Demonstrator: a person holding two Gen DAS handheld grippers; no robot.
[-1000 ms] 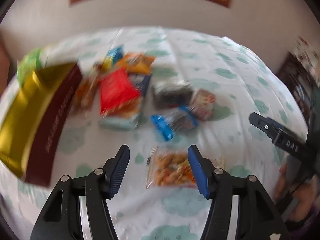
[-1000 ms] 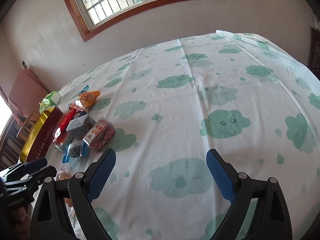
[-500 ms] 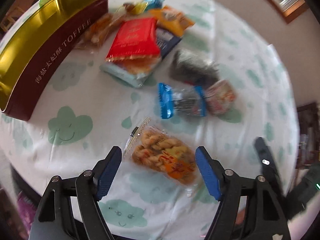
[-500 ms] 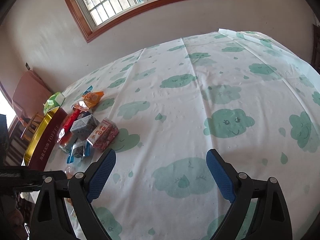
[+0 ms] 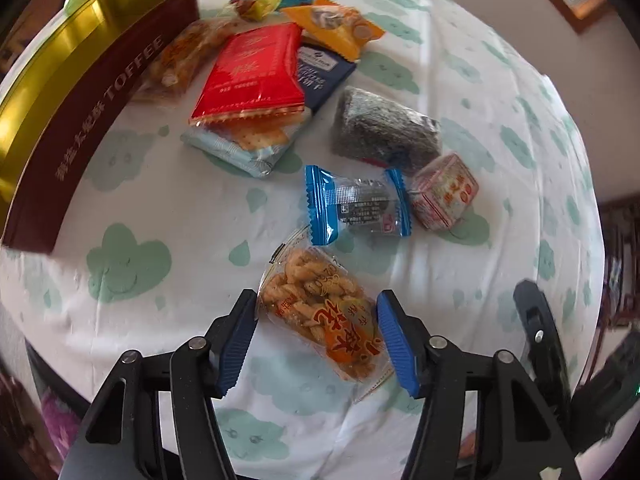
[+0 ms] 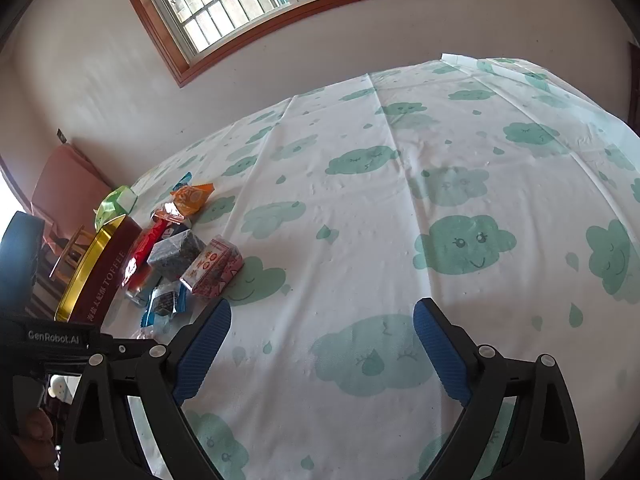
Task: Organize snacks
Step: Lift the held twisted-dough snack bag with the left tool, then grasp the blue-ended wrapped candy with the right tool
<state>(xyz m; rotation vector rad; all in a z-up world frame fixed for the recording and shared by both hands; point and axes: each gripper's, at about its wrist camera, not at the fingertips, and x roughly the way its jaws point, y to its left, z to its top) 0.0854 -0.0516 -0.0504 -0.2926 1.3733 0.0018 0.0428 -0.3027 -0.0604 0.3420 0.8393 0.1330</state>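
Observation:
A clear packet of fried dough twists (image 5: 324, 312) lies flat on the cloud-print cloth, between the blue pads of my left gripper (image 5: 315, 297). The jaws are closing, the pads stand at the packet's two long edges, and the wrapper is not squeezed. The gripper points steeply down. Beyond it lie a blue-ended packet (image 5: 358, 204), a pink little box (image 5: 446, 192), a dark seaweed block (image 5: 384, 128) and a red packet (image 5: 252, 72). The gold-lined toffee tin (image 5: 100, 92) stands open at the left. My right gripper (image 6: 323, 312) hangs open over bare cloth, with nothing between its fingers.
Orange (image 5: 336, 28) and navy (image 5: 324, 72) packets and small sweets lie at the far end of the pile. The tablecloth (image 6: 440, 184) stretches wide to the right of the snacks. The table's near edge runs just below the left gripper. A window is in the wall behind.
My left gripper tipped down and came in over the twists packet. Its jaws widened, then narrowed around the packet. The right gripper has stayed put.

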